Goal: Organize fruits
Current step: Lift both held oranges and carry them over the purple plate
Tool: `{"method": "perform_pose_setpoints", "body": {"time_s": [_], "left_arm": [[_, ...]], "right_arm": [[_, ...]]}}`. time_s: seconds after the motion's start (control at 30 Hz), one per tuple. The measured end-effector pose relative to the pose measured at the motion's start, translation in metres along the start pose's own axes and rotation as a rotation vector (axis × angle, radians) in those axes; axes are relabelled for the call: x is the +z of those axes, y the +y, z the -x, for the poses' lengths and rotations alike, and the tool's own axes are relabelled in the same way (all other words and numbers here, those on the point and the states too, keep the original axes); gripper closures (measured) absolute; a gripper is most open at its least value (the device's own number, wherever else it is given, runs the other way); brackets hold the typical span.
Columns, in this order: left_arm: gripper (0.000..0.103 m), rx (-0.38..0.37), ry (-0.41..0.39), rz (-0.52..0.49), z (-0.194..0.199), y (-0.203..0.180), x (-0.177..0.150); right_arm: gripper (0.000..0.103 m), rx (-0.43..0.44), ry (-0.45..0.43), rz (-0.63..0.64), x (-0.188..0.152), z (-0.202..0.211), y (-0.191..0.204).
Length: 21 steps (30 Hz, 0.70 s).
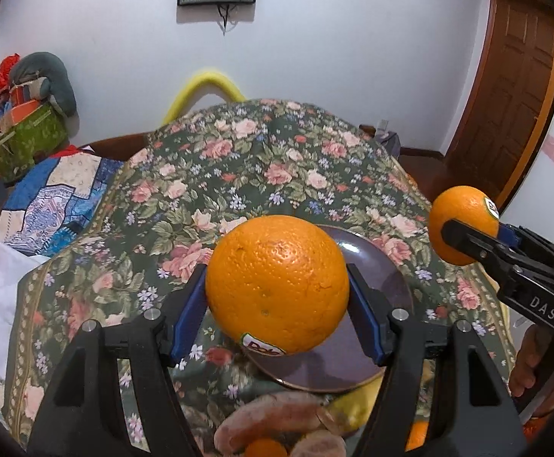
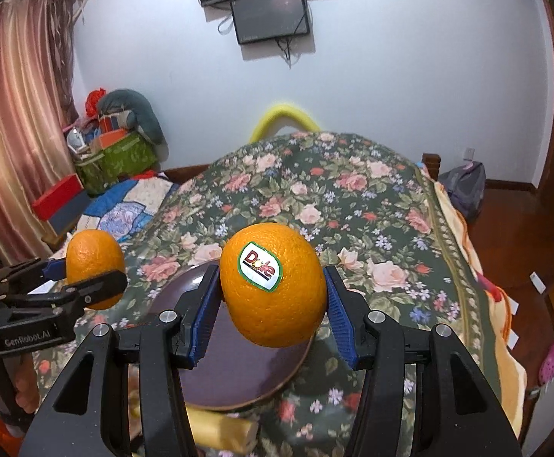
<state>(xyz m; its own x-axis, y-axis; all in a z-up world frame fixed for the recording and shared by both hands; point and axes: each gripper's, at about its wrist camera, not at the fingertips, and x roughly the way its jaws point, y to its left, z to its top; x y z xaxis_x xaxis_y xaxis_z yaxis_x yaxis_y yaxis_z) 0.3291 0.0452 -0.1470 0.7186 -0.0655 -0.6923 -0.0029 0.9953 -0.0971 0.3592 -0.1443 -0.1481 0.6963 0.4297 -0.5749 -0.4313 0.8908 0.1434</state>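
Observation:
My left gripper (image 1: 277, 280) is shut on a large orange (image 1: 273, 255), its blue pads pressed against both sides and a sticker showing low on the peel. It hangs above a dark purple plate (image 1: 387, 285) on the floral bedspread. My right gripper (image 2: 271, 276) is shut on a second orange (image 2: 277, 316) with a sticker on top, also above the plate (image 2: 238, 373). Each gripper shows in the other's view: the right gripper (image 1: 473, 230) with its orange (image 1: 455, 205) at the right, the left gripper (image 2: 86, 272) with its orange (image 2: 90, 251) at the left.
Below the plate lie pinkish oblong produce (image 1: 273, 419), a yellow fruit (image 1: 353, 407) and small oranges (image 1: 265, 449). A yellow fruit (image 2: 219, 430) shows at the plate's near edge. The floral bedspread (image 2: 353, 198) stretches ahead. Boxes and bags (image 2: 117, 144) are piled at the far left.

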Motion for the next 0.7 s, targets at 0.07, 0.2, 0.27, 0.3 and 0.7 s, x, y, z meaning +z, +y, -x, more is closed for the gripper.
{"method": "perform_pose_setpoints", "body": {"time_s": [0.07, 0.2, 0.27, 0.3, 0.7], "left_arm": [[0.035, 0.002, 0.022, -0.004, -0.013, 0.001, 0.002], [0.035, -0.002, 0.068, -0.008, -0.038, 0.001, 0.005], [0.035, -0.001, 0.088, -0.014, -0.05, 0.001, 0.006], [0.035, -0.002, 0.1, -0.017, -0.055, 0.002, 0.007], [0.035, -0.043, 0.233, -0.021, -0.106, 0.004, 0.007]], "right_arm": [[0.054, -0.003, 0.021, 0.004, 0.0, -0.011, -0.002], [0.054, -0.018, 0.064, 0.022, -0.003, -0.033, -0.005], [0.054, -0.017, 0.081, 0.024, -0.004, -0.042, -0.007], [0.054, -0.016, 0.092, 0.025, -0.005, -0.047, -0.008], [0.053, -0.01, 0.206, 0.062, -0.014, -0.089, -0.01]]}}
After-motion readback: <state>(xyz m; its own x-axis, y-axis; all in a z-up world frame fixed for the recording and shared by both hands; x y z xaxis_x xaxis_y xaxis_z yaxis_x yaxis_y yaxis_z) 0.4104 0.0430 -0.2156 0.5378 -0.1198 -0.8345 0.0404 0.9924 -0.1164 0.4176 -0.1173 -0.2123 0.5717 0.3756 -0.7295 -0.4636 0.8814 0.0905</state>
